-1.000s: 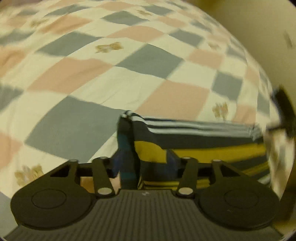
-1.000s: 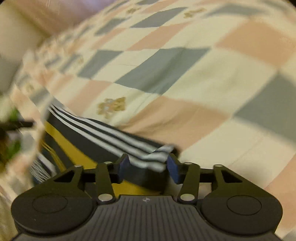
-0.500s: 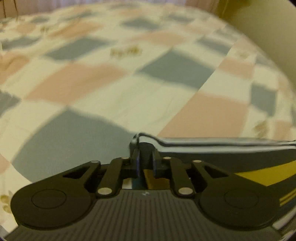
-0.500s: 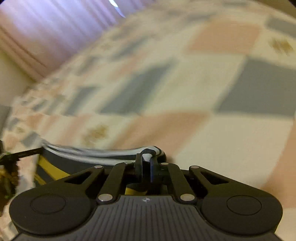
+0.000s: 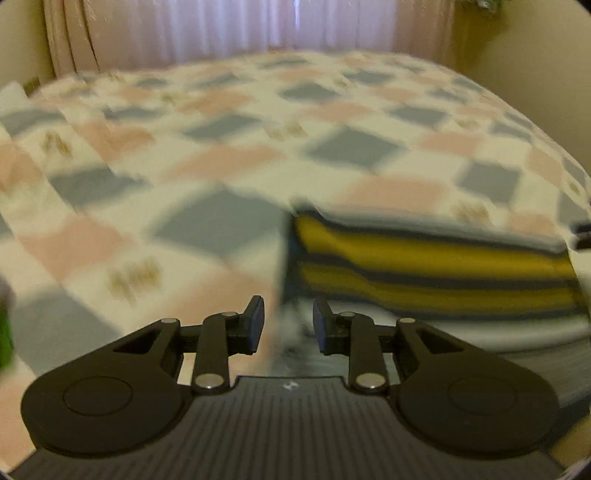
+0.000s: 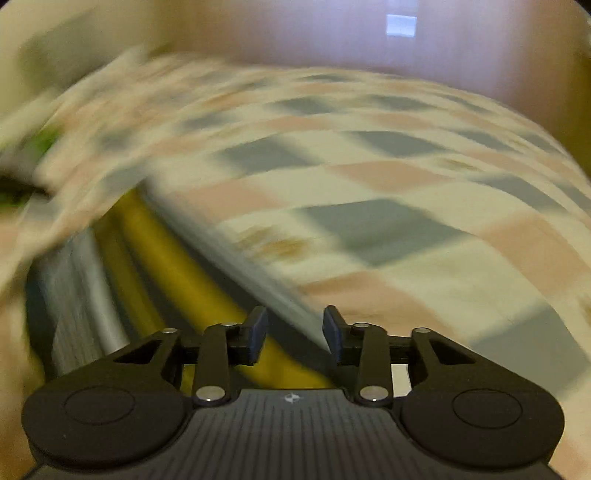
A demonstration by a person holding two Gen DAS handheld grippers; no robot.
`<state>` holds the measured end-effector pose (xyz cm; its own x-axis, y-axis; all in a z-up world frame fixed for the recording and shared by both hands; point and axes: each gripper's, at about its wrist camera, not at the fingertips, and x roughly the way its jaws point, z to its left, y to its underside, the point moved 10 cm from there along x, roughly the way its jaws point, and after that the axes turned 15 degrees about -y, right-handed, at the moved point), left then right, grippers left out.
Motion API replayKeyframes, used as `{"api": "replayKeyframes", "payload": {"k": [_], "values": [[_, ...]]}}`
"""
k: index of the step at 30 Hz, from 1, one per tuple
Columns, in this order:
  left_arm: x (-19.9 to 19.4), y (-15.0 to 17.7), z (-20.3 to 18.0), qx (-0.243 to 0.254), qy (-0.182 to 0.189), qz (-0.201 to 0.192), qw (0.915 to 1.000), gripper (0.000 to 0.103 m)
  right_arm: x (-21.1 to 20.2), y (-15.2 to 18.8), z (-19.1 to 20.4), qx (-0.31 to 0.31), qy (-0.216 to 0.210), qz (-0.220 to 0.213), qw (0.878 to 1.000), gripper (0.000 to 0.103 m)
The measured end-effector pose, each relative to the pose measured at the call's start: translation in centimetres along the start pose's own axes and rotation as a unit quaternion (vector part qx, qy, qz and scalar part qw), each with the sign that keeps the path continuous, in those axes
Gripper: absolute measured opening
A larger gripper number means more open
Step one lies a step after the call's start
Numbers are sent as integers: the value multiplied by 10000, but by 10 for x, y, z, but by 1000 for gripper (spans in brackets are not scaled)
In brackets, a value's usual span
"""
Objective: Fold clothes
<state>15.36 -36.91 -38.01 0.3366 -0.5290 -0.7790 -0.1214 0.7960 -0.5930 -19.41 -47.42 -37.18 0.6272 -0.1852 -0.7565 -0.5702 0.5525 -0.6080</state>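
1. Lying on the checked bedspread (image 5: 229, 162), the striped garment (image 5: 436, 273) is the landmark here: yellow and dark bands, with white or grey stripes along one edge.
2. In the left wrist view the left gripper (image 5: 288, 325) sits at the garment's left end, its jaws apart and opening. No pad presses the cloth; the grey blur between them may be the garment's edge, though the smear makes that unsure.
3. In the right wrist view the right gripper (image 6: 294, 332) hangs over the garment's (image 6: 173, 273) near corner, jaws apart and opening, with yellow and dark cloth seen in the gap but not pinched.
4. Only the left wrist view shows the pale pleated curtain (image 5: 236, 29) beyond the bed, far behind the garment, and the garment as a flat layered stack running to the right.
5. Only the right wrist view shows the garment running diagonally up to the left, with grey ribbed stripes on its left side and a green smudge (image 6: 46, 142) well beyond it near the bed's edge.
6. Both views are smeared by motion.
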Motion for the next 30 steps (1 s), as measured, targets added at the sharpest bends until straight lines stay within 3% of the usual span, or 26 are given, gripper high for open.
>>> {"api": "replayKeyframes", "payload": {"k": [3, 4, 6, 10, 12, 14, 18, 21, 24, 26, 28, 30], "values": [[28, 53, -17, -213, -725, 687, 9948, 24, 41, 27, -8, -296, -447, 750, 9957, 37], [25, 58, -19, -325, -1036, 737, 9914, 23, 52, 36, -18, -391, -522, 1003, 9928, 37], [-6, 59, -30, -620, -1506, 614, 9847, 20, 50, 34, -28, -727, -876, 1076, 9877, 37], [-99, 67, -99, -297, -2216, 143, 9746, 30, 16, 17, -44, -1958, -1214, 1020, 9677, 40], [-132, 84, -154, 173, -2217, -12, 9750, 40, 1, 17, -47, -2814, -1254, 931, 9468, 48], [-147, 105, -211, 719, -2169, 3, 9736, 41, -10, 22, -48, -3616, -1263, 831, 9200, 52], [-166, 150, -308, 1818, -2094, -53, 9608, 43, -11, 57, -41, -5116, -1206, 706, 8478, 58], [-163, 175, -357, 2668, -2231, -400, 9367, 51, -11, 86, -40, -5949, -1152, 479, 7941, 64], [-143, 196, -377, 3294, -2451, -525, 9103, 55, 2, 109, -50, -6417, -1052, 405, 7586, 66], [-128, 206, -382, 3967, -2744, -730, 8729, 56, 7, 121, -57, -6728, -946, 340, 7329, 67], [-115, 209, -381, 4323, -2897, -898, 8492, 62, 11, 125, -61, -6969, -882, 140, 7115, 72], [-102, 206, -379, 4461, -3019, -1074, 8357, 63, 14, 124, -62, -7078, -857, 2, 7012, 81]]}}
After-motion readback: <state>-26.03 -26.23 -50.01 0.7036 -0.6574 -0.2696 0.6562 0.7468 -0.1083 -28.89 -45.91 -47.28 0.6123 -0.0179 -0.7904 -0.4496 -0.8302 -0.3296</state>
